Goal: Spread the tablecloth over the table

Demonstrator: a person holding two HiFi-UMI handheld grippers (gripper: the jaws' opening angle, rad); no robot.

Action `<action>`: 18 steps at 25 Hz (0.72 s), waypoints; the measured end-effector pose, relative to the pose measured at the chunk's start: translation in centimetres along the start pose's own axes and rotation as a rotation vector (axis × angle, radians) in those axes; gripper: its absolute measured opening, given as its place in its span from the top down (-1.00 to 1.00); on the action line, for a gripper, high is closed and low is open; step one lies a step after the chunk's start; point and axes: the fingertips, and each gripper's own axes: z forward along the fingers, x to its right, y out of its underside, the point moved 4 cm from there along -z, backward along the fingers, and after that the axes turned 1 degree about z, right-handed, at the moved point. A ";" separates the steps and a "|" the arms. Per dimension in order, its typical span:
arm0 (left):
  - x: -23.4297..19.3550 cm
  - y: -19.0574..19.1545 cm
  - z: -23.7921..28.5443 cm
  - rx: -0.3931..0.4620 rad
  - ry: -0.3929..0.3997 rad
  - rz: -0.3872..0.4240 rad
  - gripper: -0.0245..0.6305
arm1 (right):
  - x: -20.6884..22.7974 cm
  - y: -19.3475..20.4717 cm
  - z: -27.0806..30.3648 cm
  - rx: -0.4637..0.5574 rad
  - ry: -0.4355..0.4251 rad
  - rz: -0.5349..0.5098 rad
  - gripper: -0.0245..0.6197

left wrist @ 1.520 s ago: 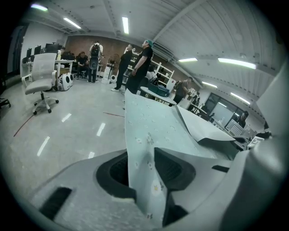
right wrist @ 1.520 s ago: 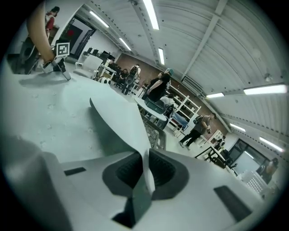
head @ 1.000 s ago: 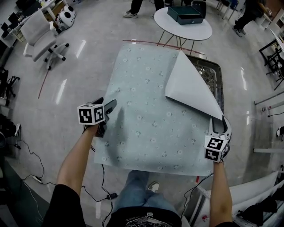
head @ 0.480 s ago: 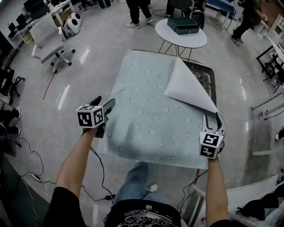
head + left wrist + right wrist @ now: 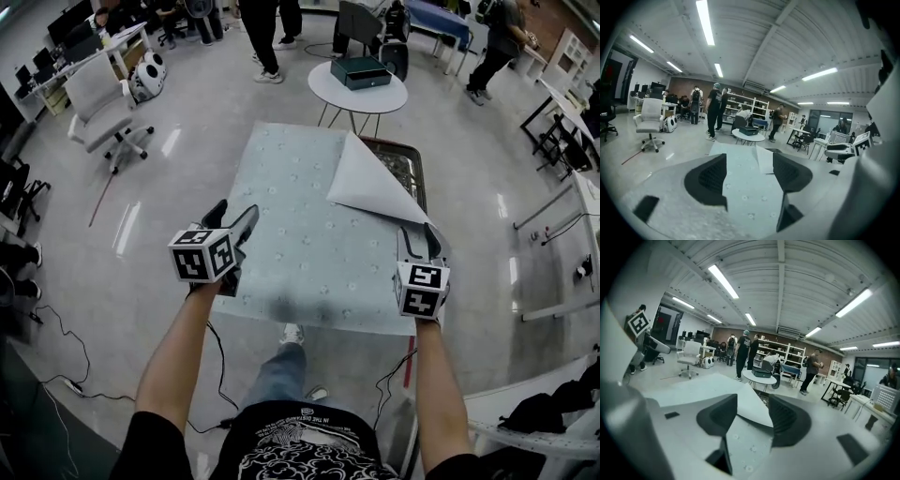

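A pale blue tablecloth (image 5: 291, 225) with small flowers lies stretched over a metal table (image 5: 409, 169). Its far right corner (image 5: 370, 183) is folded back, white underside up, baring that part of the table. My left gripper (image 5: 239, 221) holds the cloth's near left corner and my right gripper (image 5: 419, 246) the near right corner. The near edge hangs lifted between them. In the left gripper view the cloth (image 5: 740, 164) runs out between the jaws of the left gripper (image 5: 750, 165). In the right gripper view the cloth (image 5: 750, 418) likewise lies between the jaws of the right gripper (image 5: 752, 412).
A round white table (image 5: 356, 92) with a dark box (image 5: 356, 70) stands just beyond the far end. A white office chair (image 5: 98, 94) is at the far left, cables (image 5: 56, 328) trail on the floor at left, and people stand at the back.
Both hands have risen, carrying the cloth's near edge up with them. The folded corner still lies turned back.
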 end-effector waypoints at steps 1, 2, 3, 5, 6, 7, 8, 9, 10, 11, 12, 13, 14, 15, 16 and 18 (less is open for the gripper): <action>1.5 -0.4 -0.1 0.013 0.020 0.013 -0.02 | 0.0 -0.3 -0.5 0.005 -0.009 0.015 0.26; 3.0 -0.7 -0.3 0.022 0.039 0.032 0.03 | -0.1 -0.8 -1.0 0.011 -0.019 0.030 0.26; 4.5 -1.1 -0.4 0.030 0.057 0.056 0.04 | -0.2 -1.2 -1.5 0.018 -0.031 0.043 0.26; 7.4 -1.8 -0.7 0.048 0.091 0.107 0.07 | -0.5 -2.0 -2.4 0.031 -0.053 0.062 0.26; 8.8 -2.2 -0.8 0.059 0.107 0.130 0.10 | -0.6 -2.4 -2.8 0.038 -0.063 0.068 0.26; 10.0 -2.6 -0.9 0.069 0.122 0.149 0.12 | -0.7 -2.8 -3.2 0.045 -0.072 0.072 0.26; 11.2 -2.9 -0.9 0.078 0.135 0.168 0.14 | -0.8 -3.2 -3.4 0.051 -0.080 0.075 0.26; 12.2 -3.2 -0.9 0.084 0.146 0.187 0.17 | -1.0 -3.6 -3.7 0.055 -0.088 0.078 0.26; 13.2 -3.4 -0.8 0.091 0.157 0.209 0.22 | -1.2 -3.9 -3.9 0.059 -0.096 0.082 0.26; 14.1 -3.6 -0.8 0.098 0.167 0.232 0.29 | -1.3 -4.1 -4.0 0.061 -0.104 0.087 0.26; 15.0 -3.7 -0.7 0.105 0.178 0.253 0.38 | -1.5 -4.3 -4.2 0.063 -0.114 0.091 0.26; 15.8 -3.8 -0.7 0.110 0.190 0.271 0.45 | -1.7 -4.4 -4.3 0.063 -0.124 0.094 0.26; 16.6 -3.9 -0.5 0.113 0.203 0.283 0.47 | -1.8 -4.5 -4.4 0.062 -0.134 0.093 0.26; 17.3 -3.9 -0.3 0.114 0.217 0.290 0.51 | -1.9 -4.6 -4.4 0.062 -0.141 0.089 0.26; 17.9 -4.0 -0.1 0.114 0.228 0.294 0.56 | -2.0 -4.7 -4.4 0.061 -0.146 0.082 0.26; 18.8 -3.9 0.6 0.107 0.245 0.298 0.64 | -2.2 -4.7 -4.1 0.062 -0.153 0.067 0.26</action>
